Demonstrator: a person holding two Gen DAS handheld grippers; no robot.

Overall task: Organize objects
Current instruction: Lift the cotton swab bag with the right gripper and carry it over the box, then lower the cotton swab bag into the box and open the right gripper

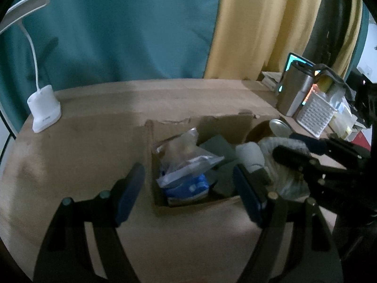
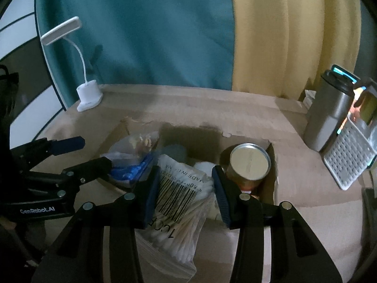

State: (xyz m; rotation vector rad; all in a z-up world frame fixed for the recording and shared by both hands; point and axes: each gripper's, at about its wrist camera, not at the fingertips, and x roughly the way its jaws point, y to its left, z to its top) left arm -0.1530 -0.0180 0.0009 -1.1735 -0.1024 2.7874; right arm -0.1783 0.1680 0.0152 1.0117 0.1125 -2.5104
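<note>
One cardboard box (image 2: 273, 165) is seen on the bench (image 2: 306, 212), one pack of cotton swabs (image 2: 179, 202) is gripped above it by the right tool (image 2: 185, 193), one metal can (image 2: 250, 159) is inside, while the left tool (image 1: 188, 188) is held wide, empty.

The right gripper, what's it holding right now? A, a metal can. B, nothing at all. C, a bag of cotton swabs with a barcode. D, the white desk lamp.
C: in the right wrist view the right gripper has its pads closed on the bag of cotton swabs, barcode facing up, over the cardboard box; the metal can stands untouched beside it.
</note>
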